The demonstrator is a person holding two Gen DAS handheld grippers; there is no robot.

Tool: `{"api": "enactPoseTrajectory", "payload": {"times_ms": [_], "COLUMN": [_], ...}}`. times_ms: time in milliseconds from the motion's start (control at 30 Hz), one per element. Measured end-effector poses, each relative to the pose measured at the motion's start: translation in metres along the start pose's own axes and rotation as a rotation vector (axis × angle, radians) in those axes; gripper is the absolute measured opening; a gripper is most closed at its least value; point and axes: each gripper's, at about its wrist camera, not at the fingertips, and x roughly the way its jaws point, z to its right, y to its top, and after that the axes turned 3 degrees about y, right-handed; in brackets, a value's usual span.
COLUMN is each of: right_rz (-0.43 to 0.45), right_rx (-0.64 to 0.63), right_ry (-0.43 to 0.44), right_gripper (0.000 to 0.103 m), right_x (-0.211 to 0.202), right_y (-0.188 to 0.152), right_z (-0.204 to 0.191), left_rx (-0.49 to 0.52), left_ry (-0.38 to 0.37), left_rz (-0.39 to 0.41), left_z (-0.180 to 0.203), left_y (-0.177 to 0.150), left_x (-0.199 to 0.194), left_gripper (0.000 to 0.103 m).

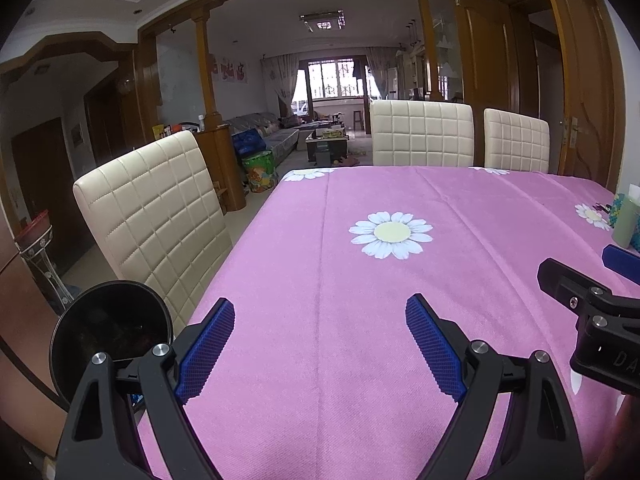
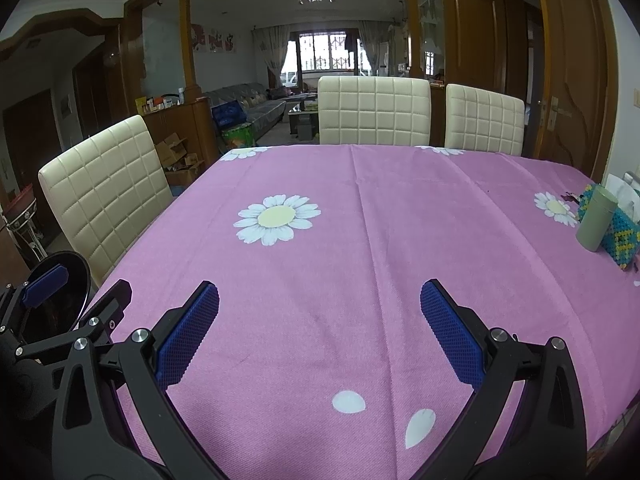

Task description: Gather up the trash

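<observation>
My left gripper (image 1: 320,312) stands open over the near left part of a table under a pink daisy-print cloth (image 1: 400,300), nothing between its blue pads. My right gripper (image 2: 320,300) is open too, over the near middle of the same cloth (image 2: 380,260), and it shows at the right edge of the left wrist view (image 1: 576,276). A round black bin (image 1: 110,330) sits below the table's left edge, beside the left gripper; the right wrist view catches it (image 2: 60,312) behind the left gripper's fingers. I see no loose trash on the cloth.
A grey-green cylindrical container (image 2: 596,218) and a beaded tissue box (image 2: 618,232) stand at the table's right edge. Cream quilted chairs stand at the left (image 1: 152,216) and along the far side (image 1: 422,132). A metal stand (image 1: 36,248) is on the floor at left.
</observation>
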Motion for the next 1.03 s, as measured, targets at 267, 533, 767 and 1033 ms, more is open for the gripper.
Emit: {"api": "enactPoseTrajectory", "payload": {"times_ms": [267, 533, 767, 1033], "right_rz": [-0.001, -0.005, -0.003, -0.004], "right_rx": [-0.003, -0.001, 0.001, -0.001], "right_ry": [0.000, 0.001, -0.001, 0.000], "right_gripper": [0.099, 0.099, 0.099, 0.099], "right_x": [0.000, 0.001, 0.001, 0.001], "right_y": [-0.002, -0.003, -0.004, -0.006], "right_z": [-0.002, -0.003, -0.002, -0.001], "left_rx": [0.000, 0.001, 0.012, 0.014], "left_ry": [-0.004, -0.007, 0.026, 0.025], "left_rz": [-0.010, -0.023, -0.043, -0.074], "left_z": [-0.002, -0.002, -0.001, -0.002], "left_y": [-0.001, -0.003, -0.004, -0.005], "left_x": [0.003, 0.006, 0.011, 0.017], "left_gripper": [0.085, 0.085, 0.085, 0.085]}}
